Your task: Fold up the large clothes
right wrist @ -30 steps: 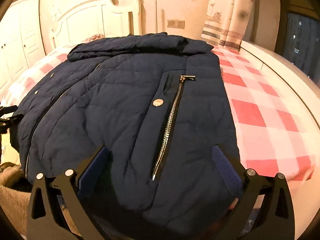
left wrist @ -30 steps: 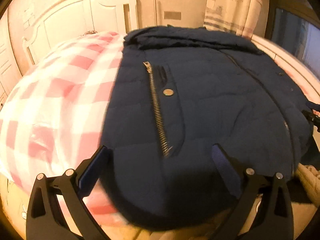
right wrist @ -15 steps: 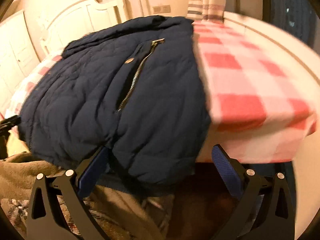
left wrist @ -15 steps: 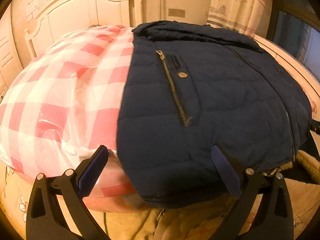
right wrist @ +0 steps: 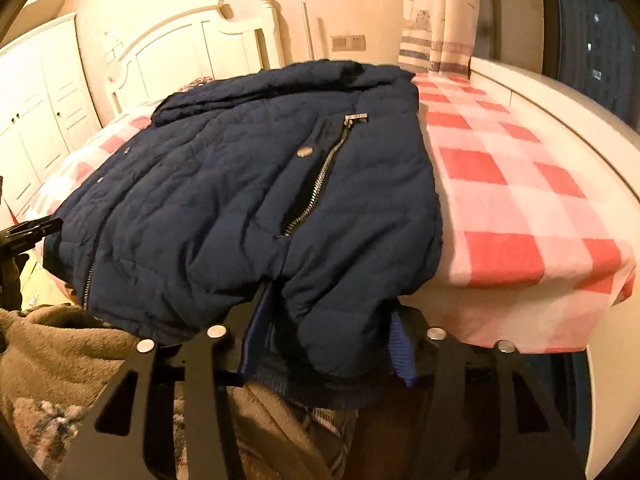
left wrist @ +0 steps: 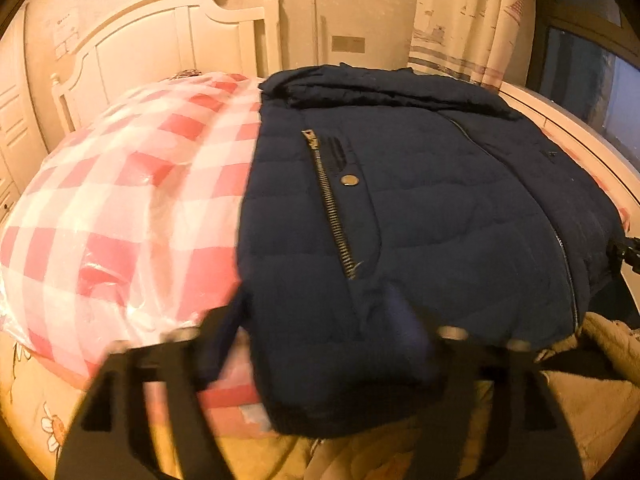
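A navy quilted jacket [left wrist: 420, 208] lies flat on the bed, collar at the far end and zipped pockets facing up. It also fills the right wrist view, jacket [right wrist: 224, 200]. My left gripper [left wrist: 316, 332] is at the jacket's near left hem corner. Its blurred jaws are closing with the hem between them, and no pad visibly presses. My right gripper [right wrist: 328, 340] is at the near right hem corner, jaws closing, both pads against a bulge of padded fabric. Each gripper shows at the edge of the other's view, the right [left wrist: 626, 250] and the left [right wrist: 28, 232].
The bed has a red-and-white checked cover [left wrist: 120, 208], also seen as cover [right wrist: 520, 200], and a white headboard [left wrist: 172, 40]. Curtains [left wrist: 472, 20] and a dark window [right wrist: 592, 40] are at the far right. A white wardrobe [right wrist: 36, 112] stands left. A beige fleece [right wrist: 60, 352] lies below the hem.
Both pairs of jaws have narrowed from wide open. The right gripper has come in onto the hem corner, which now bulges between its pads. The left gripper stays at the left corner.
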